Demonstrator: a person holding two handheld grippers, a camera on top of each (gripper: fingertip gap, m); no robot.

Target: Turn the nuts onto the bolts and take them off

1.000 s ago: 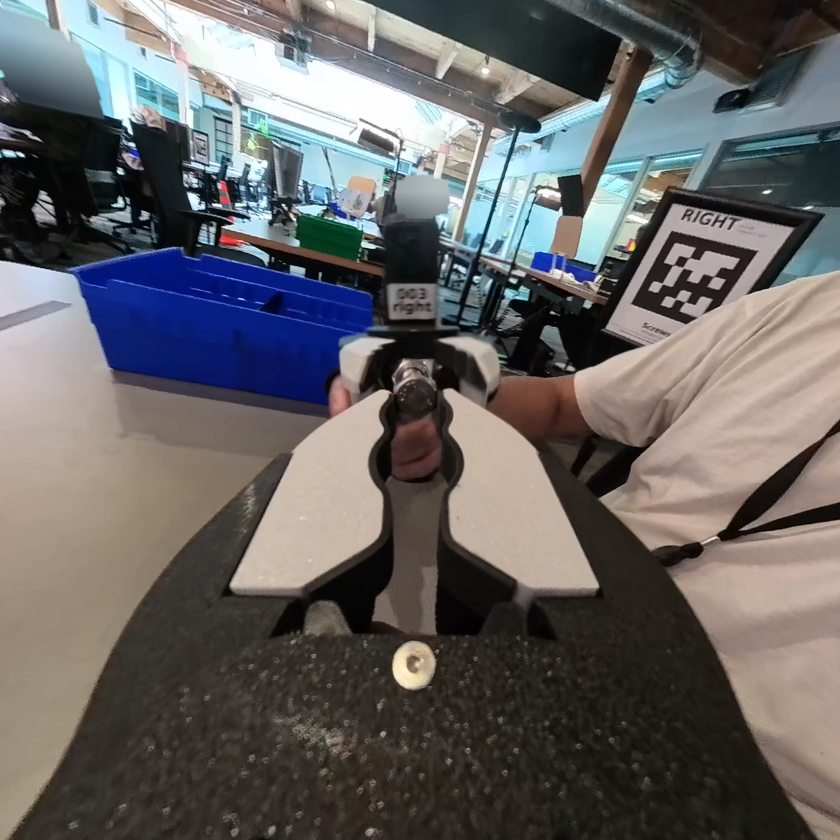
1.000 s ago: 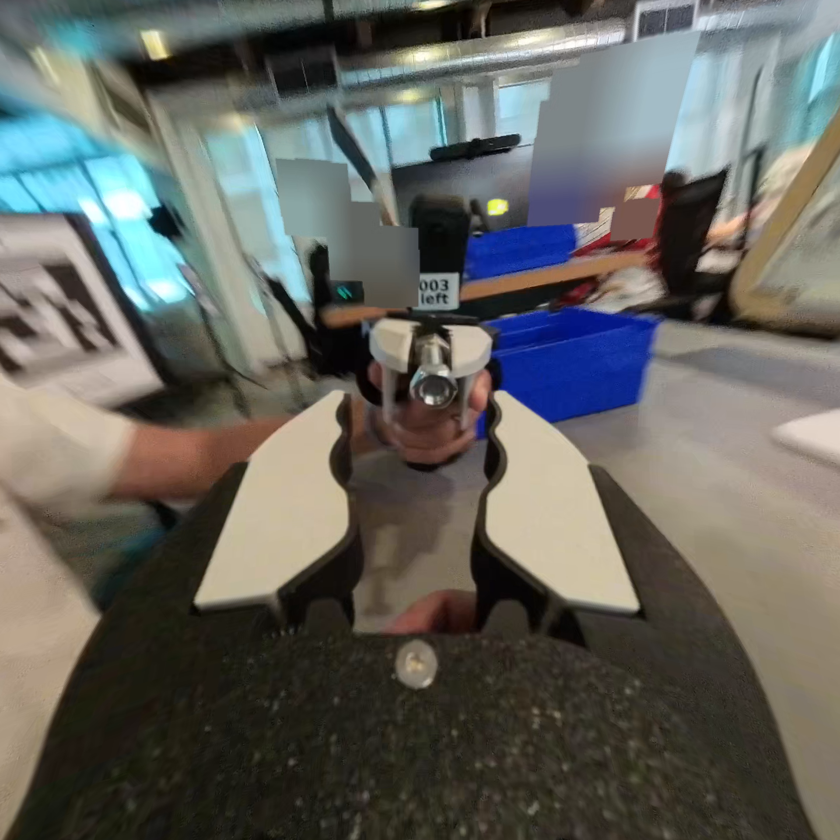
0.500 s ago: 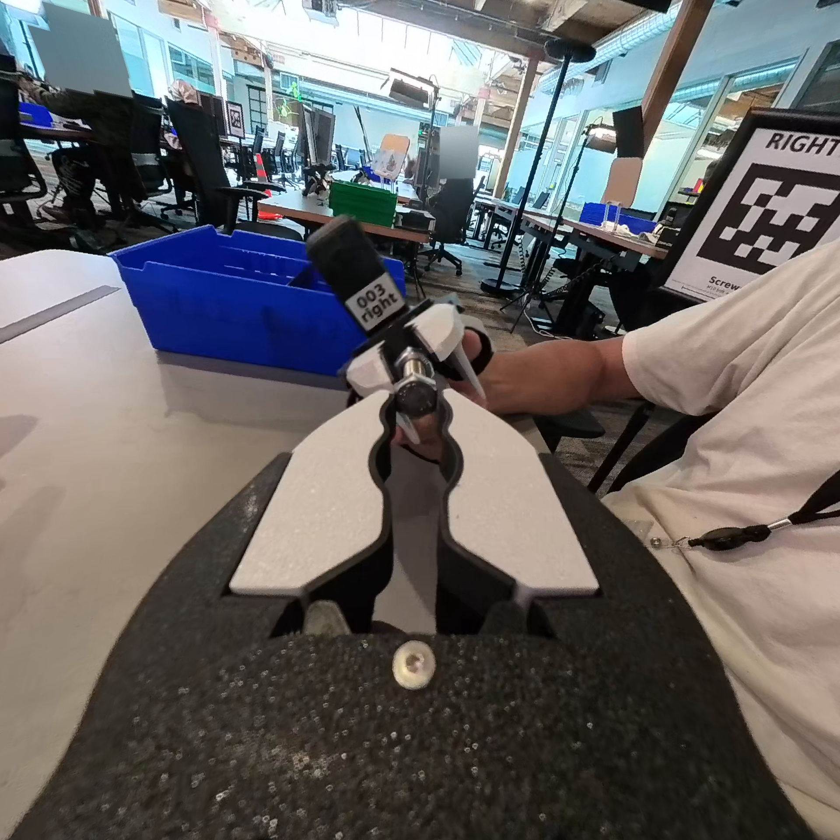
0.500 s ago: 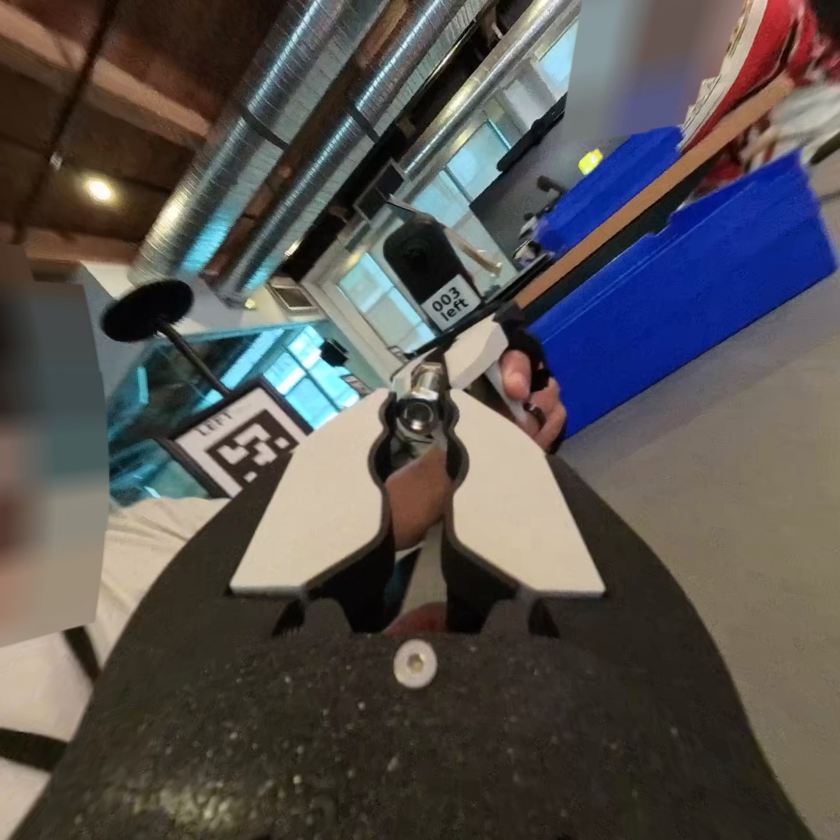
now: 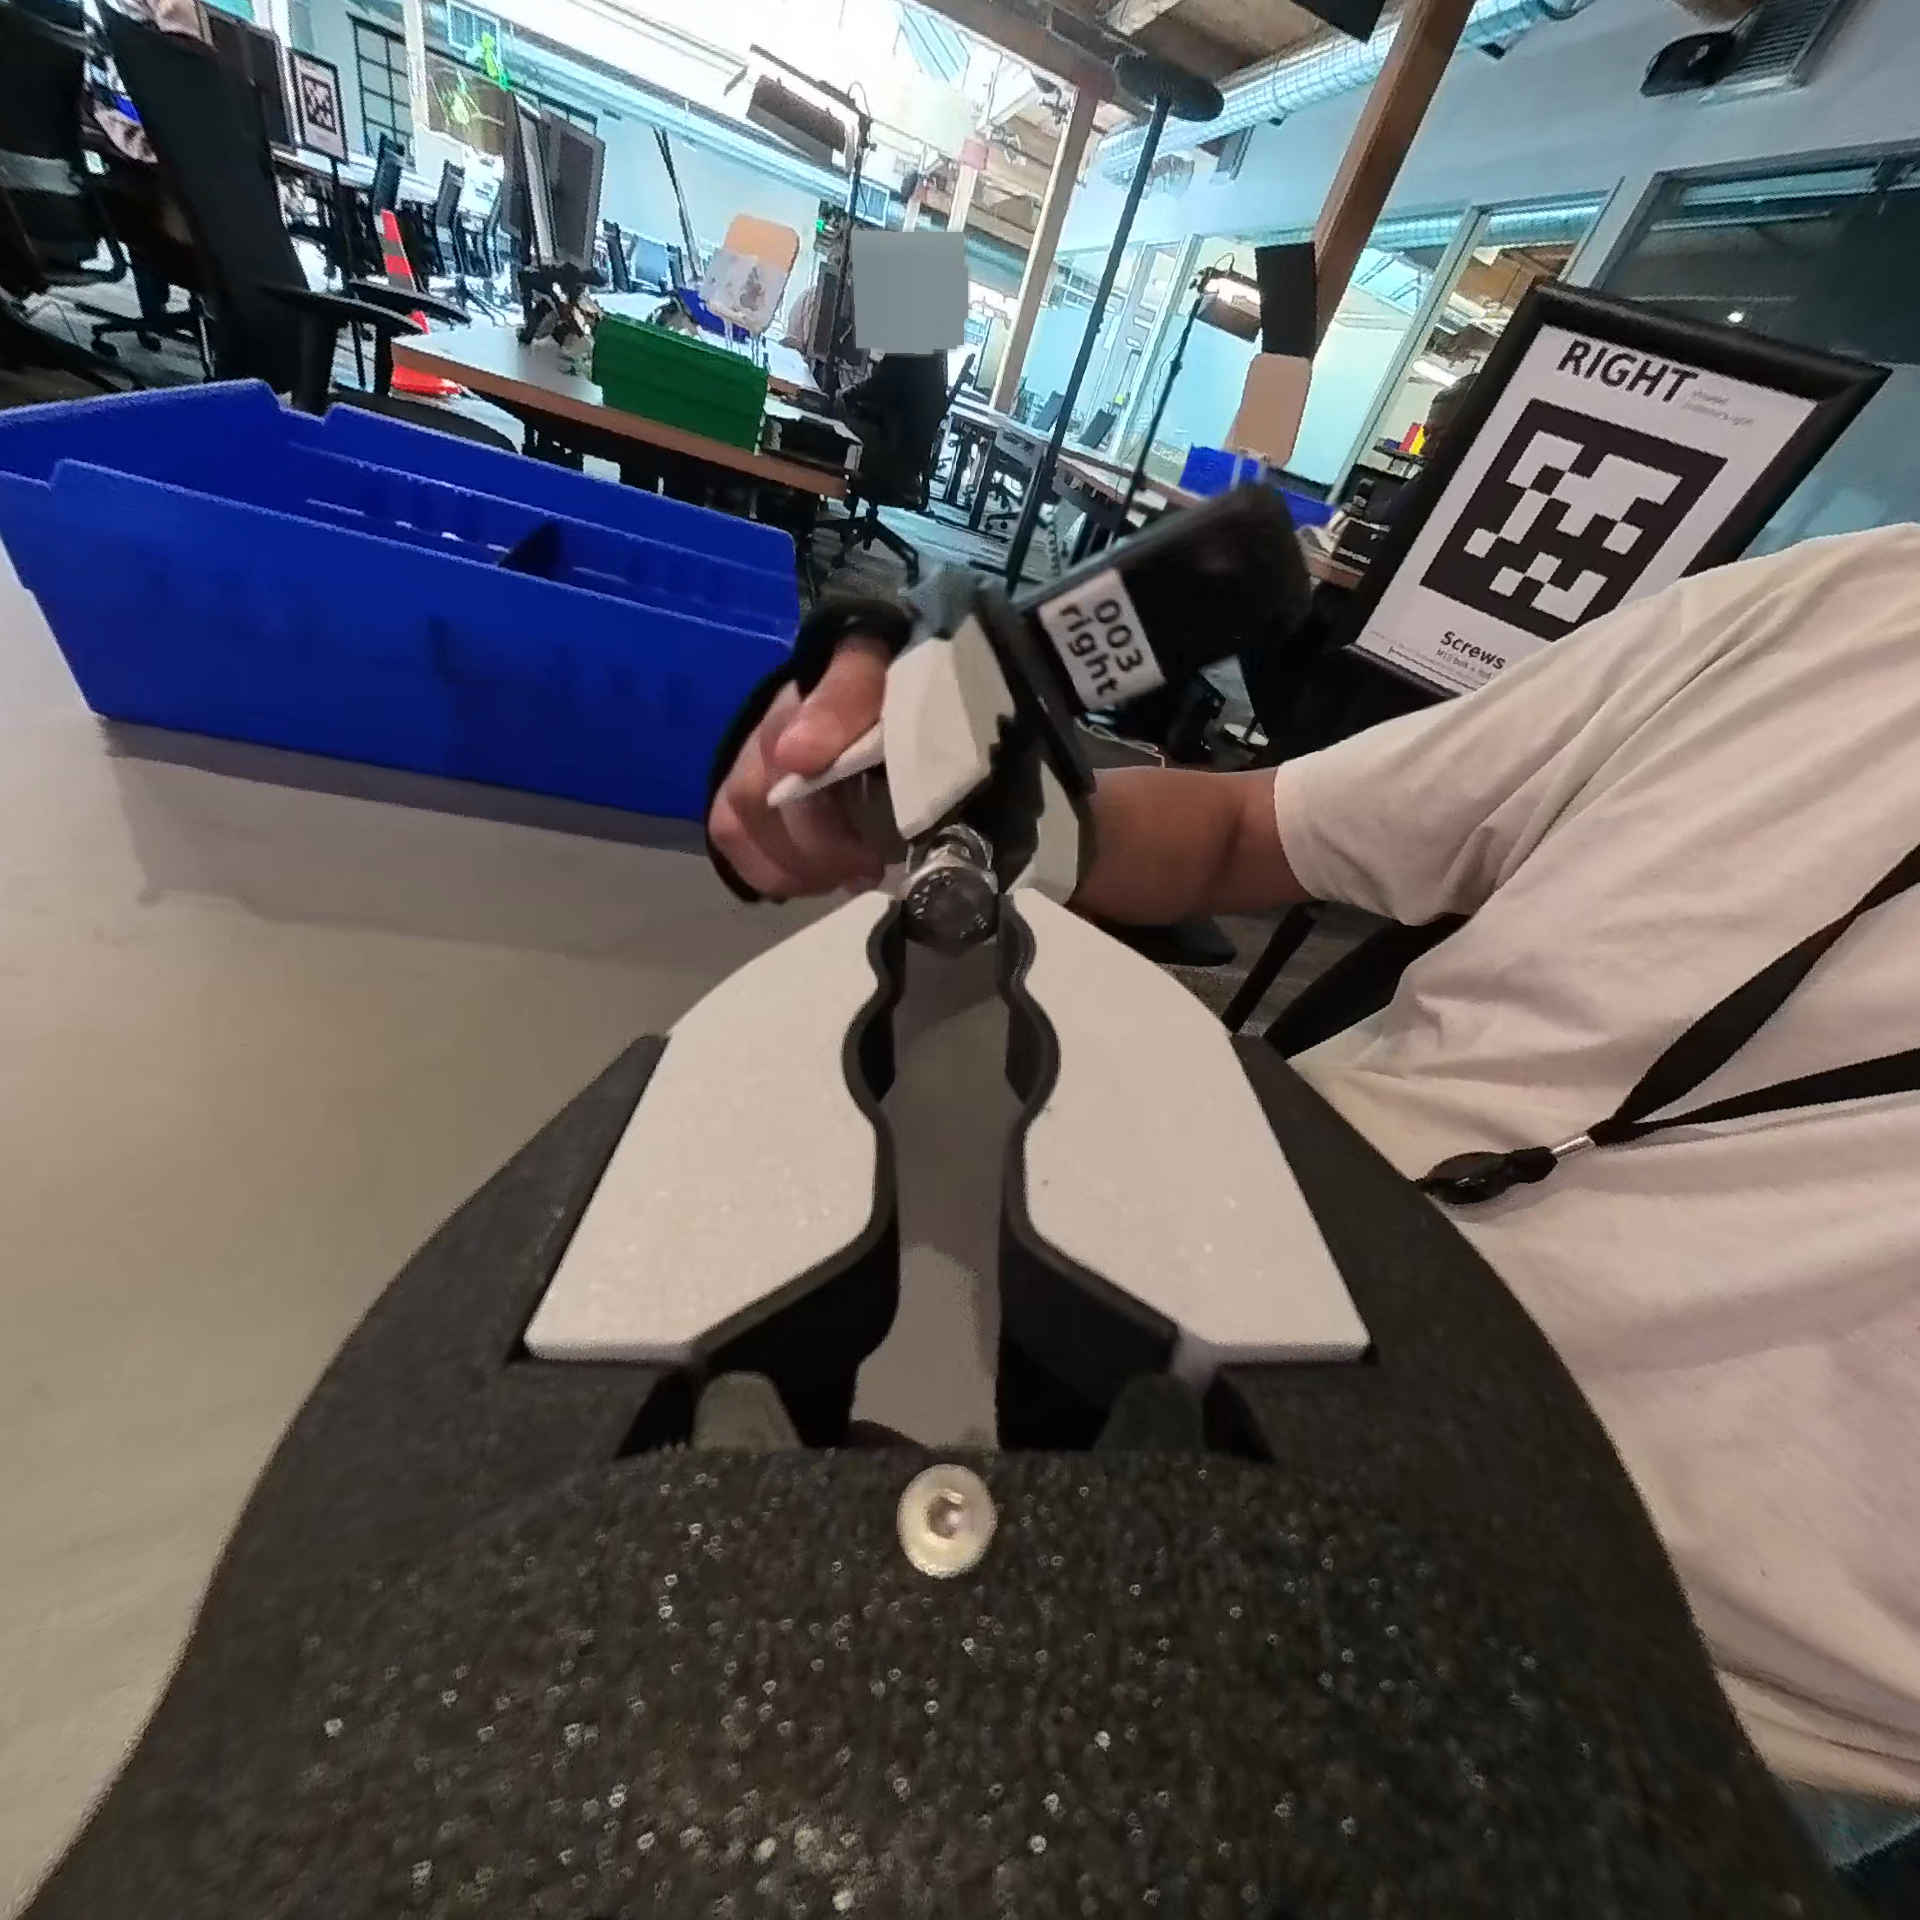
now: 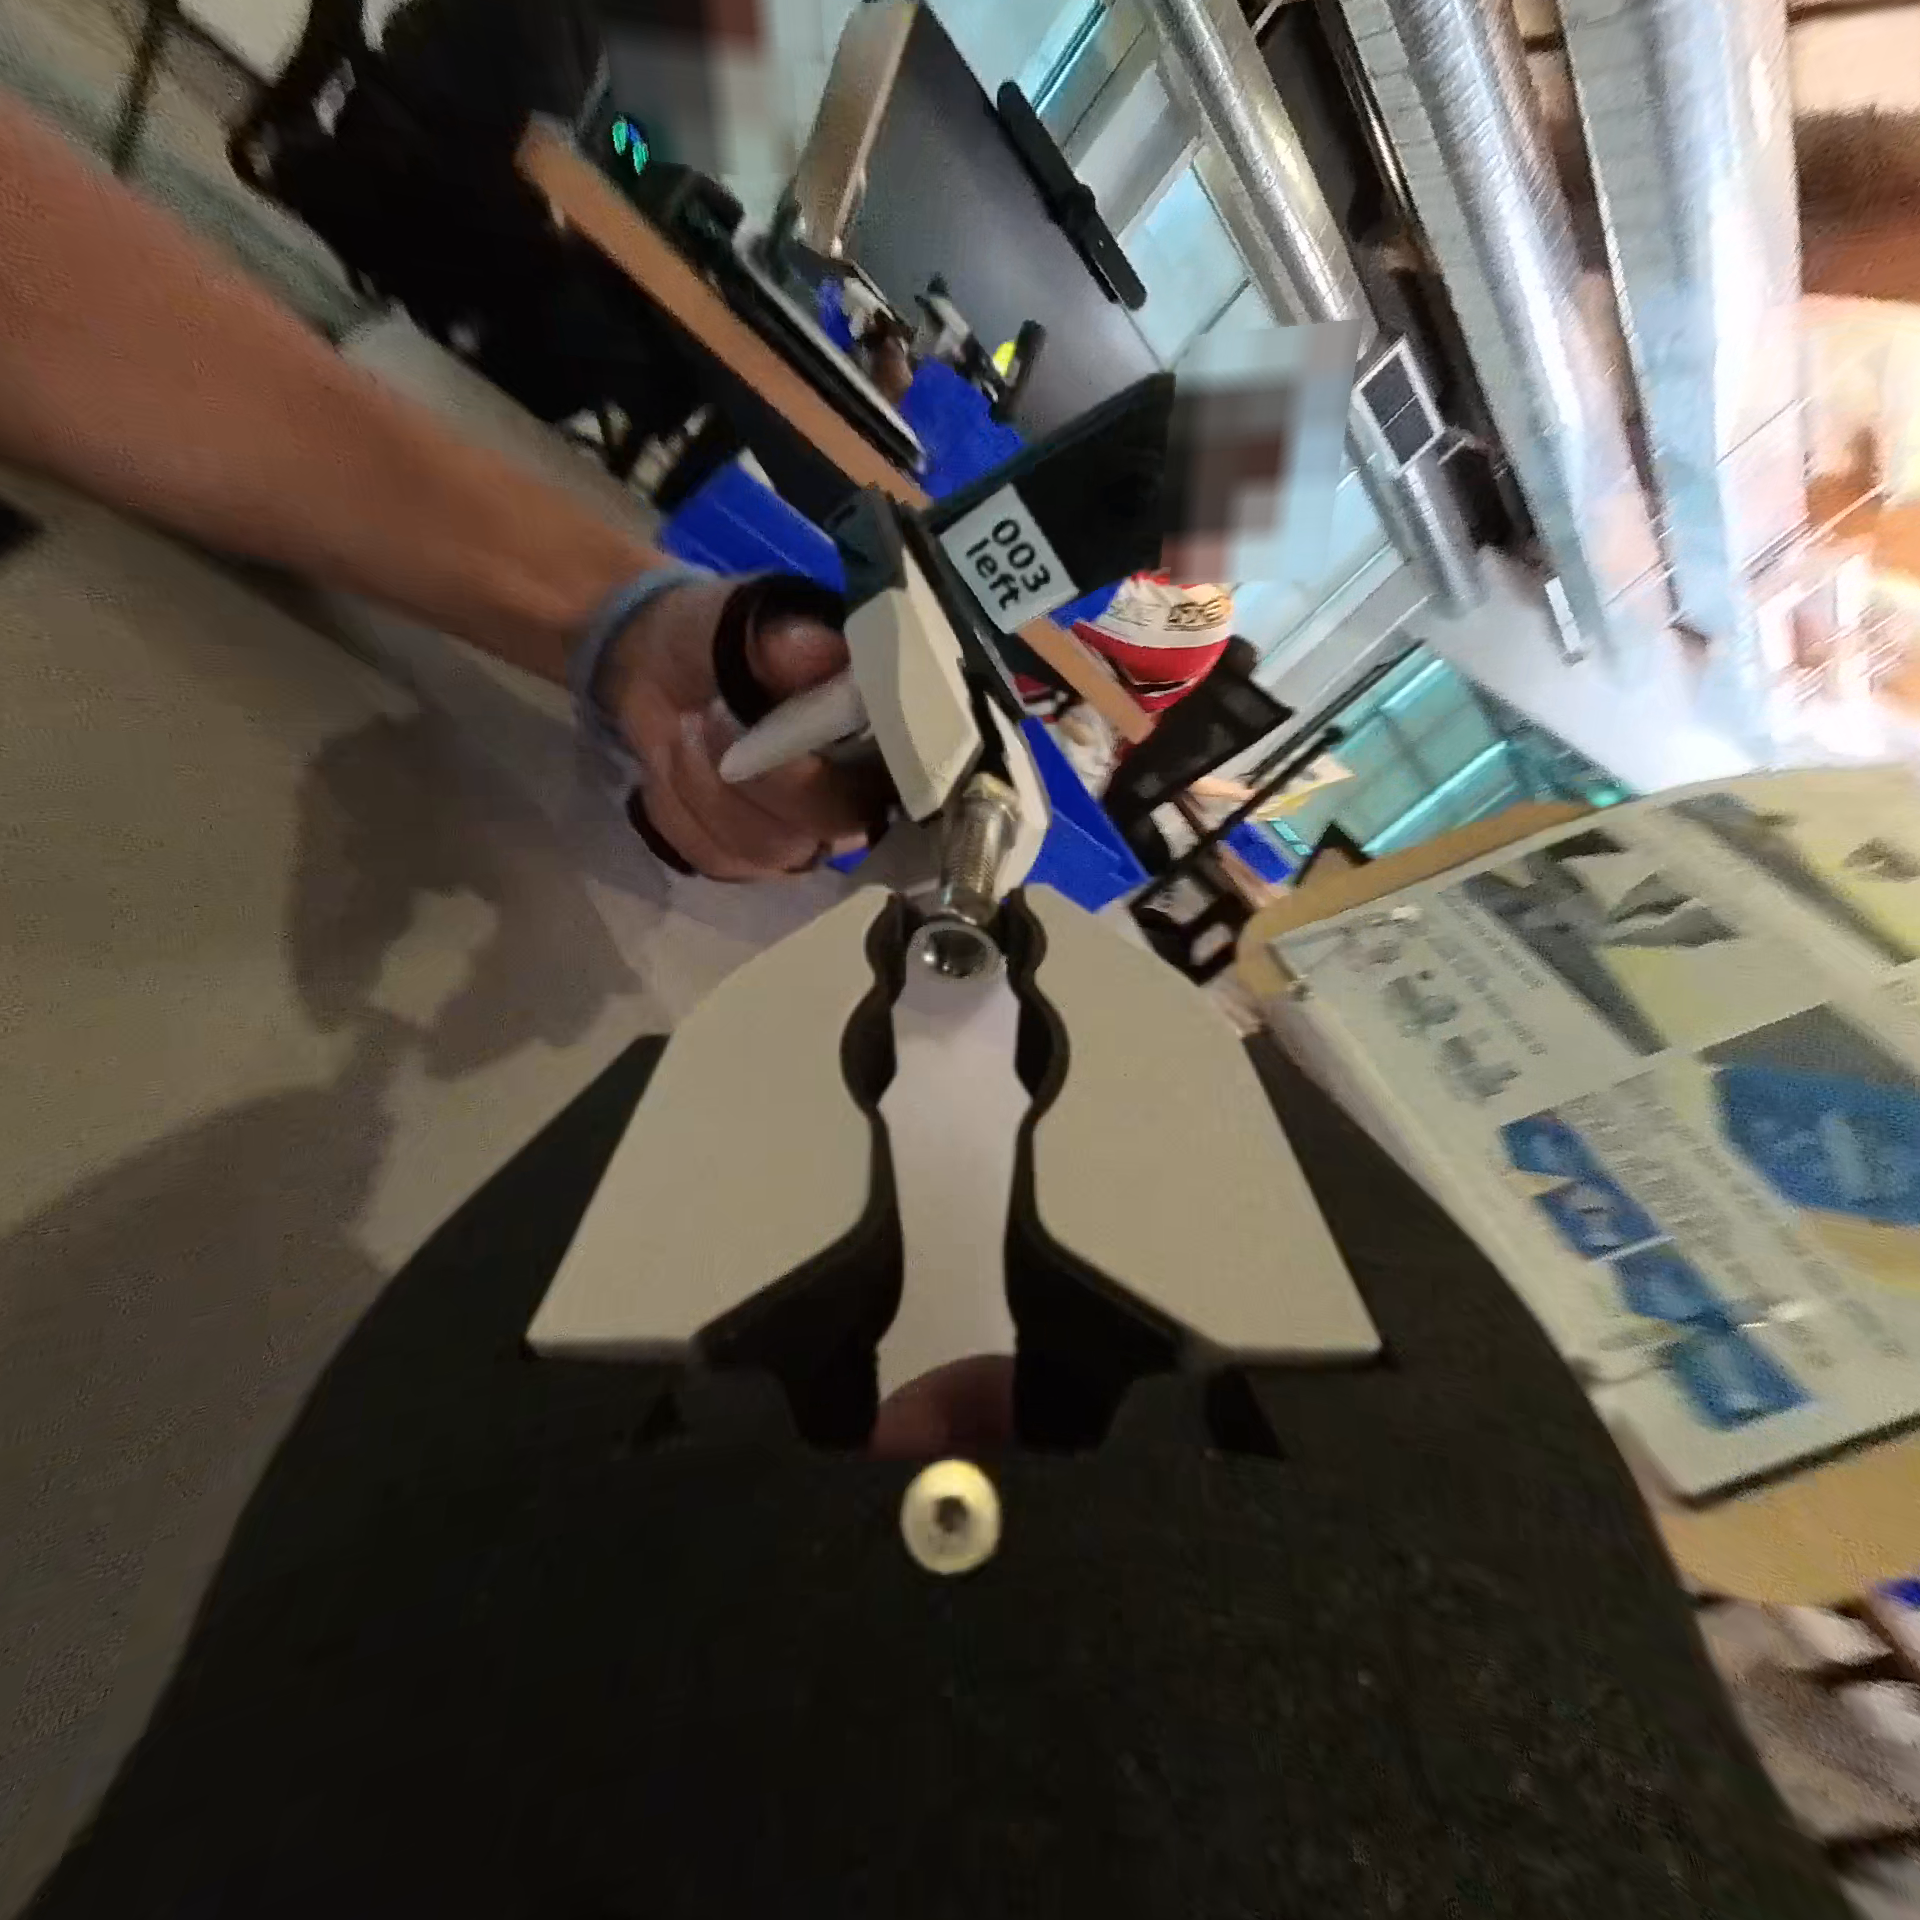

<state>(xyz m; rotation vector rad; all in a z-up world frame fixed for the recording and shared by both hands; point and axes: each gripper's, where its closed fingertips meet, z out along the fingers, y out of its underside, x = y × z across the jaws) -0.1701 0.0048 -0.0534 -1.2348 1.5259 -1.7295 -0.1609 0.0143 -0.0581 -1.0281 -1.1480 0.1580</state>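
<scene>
Left wrist view: the left gripper [image 5: 948,925] has its fingers clamped on a metal nut [image 5: 948,902], held in the air above the grey counter [image 5: 260,1039] with a blue bin [image 5: 395,613] beyond. The right gripper [image 6: 951,940] faces it, rolled to one side, fingers clamped on the bolt [image 6: 961,868] by its head, the two grippers tip to tip.

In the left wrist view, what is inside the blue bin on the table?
Inside the blue bin, slotted inner walls and one dark upright divider are visible. Its front wall hides the floor of the bin, so whether anything lies in it cannot be seen.
</scene>
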